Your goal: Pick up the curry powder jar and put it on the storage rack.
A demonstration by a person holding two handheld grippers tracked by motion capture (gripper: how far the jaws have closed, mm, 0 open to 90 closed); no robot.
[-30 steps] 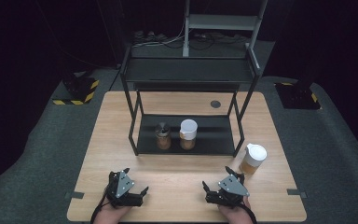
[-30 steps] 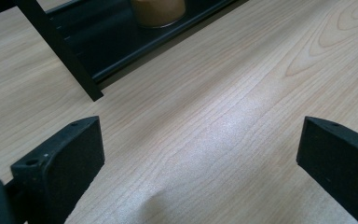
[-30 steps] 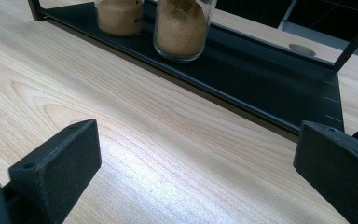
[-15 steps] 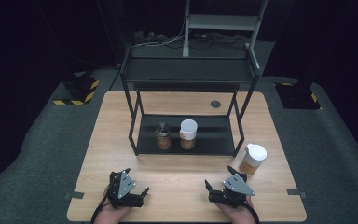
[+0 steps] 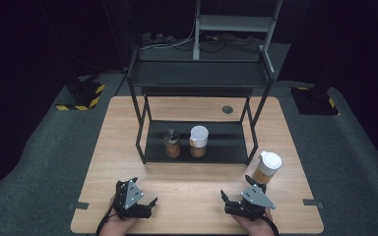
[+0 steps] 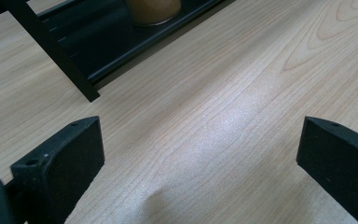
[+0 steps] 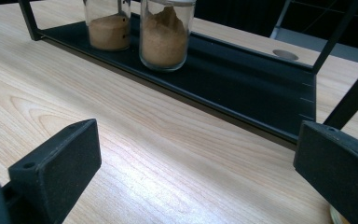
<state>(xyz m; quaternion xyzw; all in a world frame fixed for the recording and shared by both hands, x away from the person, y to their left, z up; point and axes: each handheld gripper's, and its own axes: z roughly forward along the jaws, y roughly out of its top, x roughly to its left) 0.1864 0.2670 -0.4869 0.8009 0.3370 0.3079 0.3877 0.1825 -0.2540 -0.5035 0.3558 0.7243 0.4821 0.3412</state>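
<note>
We hold the left gripper (image 5: 145,205) low over the near left part of the wooden table (image 5: 118,142); its jaws stand wide apart with nothing between them, and in the left gripper view bare wood lies in the gap between the two black fingers (image 6: 60,161); we hold the right gripper (image 5: 236,199) over the near right part of the table, its jaws likewise wide and empty, with one finger (image 7: 56,163) low at the left of its own view and the other at the right edge.

The nearest thing to our right gripper is the white-lidded jar (image 5: 267,168), which stands upright on the table just beyond and to the right of that gripper, apart from it, and just outside the right front leg of the black rack (image 5: 199,73); it holds a brown filling.

On the rack's lower shelf (image 7: 242,88) two more jars stand upright side by side near the middle; the shorter jar (image 5: 172,143) is on the left and the taller jar (image 5: 198,141) with a white lid on the right; in the right gripper view both show brown powder through clear glass; the two grippers are well apart from each other.
</note>
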